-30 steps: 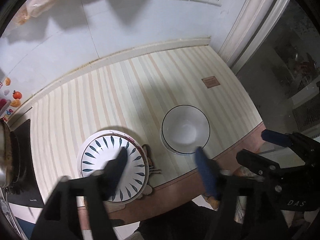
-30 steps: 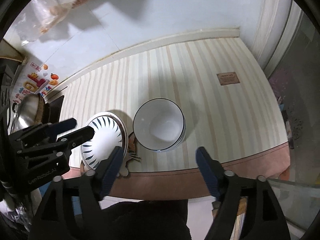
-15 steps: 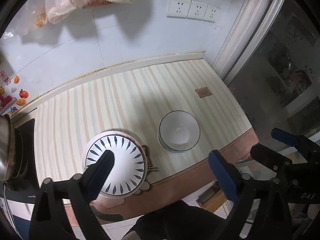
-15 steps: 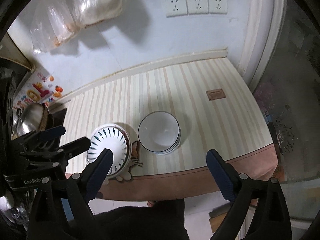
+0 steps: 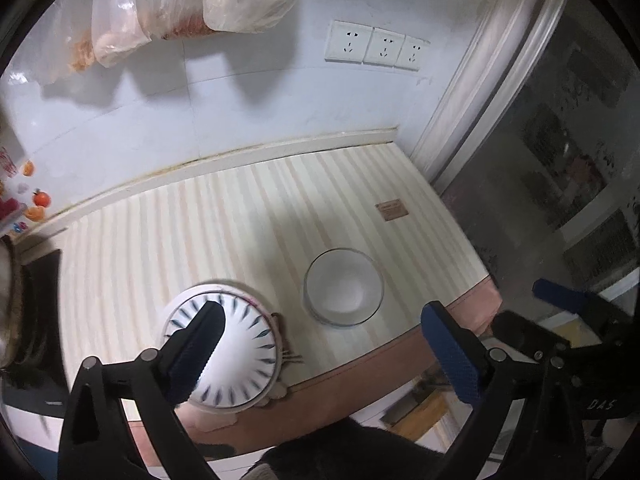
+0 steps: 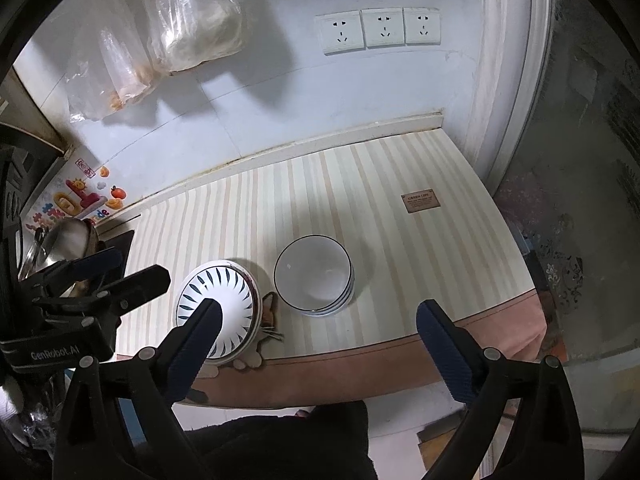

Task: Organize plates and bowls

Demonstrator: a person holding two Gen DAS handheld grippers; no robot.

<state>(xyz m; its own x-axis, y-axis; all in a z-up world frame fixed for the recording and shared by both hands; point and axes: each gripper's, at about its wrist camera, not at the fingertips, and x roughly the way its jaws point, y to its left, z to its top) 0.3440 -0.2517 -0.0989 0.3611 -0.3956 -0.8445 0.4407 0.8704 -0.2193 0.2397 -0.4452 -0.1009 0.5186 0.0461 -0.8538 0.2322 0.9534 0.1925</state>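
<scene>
A stack of white bowls with thin dark rims (image 6: pixel 314 281) stands near the front edge of the striped table (image 6: pixel 360 184); it also shows in the left wrist view (image 5: pixel 343 288). Left of it a stack of white plates with blue leaf marks (image 6: pixel 218 306) sits at the table's front edge, also in the left wrist view (image 5: pixel 224 344). My left gripper (image 5: pixel 324 354) is open and empty, high above the table. My right gripper (image 6: pixel 318 342) is open and empty, also held high and back from the dishes.
A metal pot on a black stove (image 6: pixel 60 240) is at the far left. Plastic bags (image 6: pixel 192 28) hang on the wall above the table. Wall sockets (image 6: pixel 382 30) are at the back. A glass door (image 6: pixel 580 160) is on the right. A small brown label (image 6: pixel 420 201) lies on the table.
Both grippers have pulled up and back from the table, so the dishes look smaller. Both have opened wider. The bowls and plates have not moved.
</scene>
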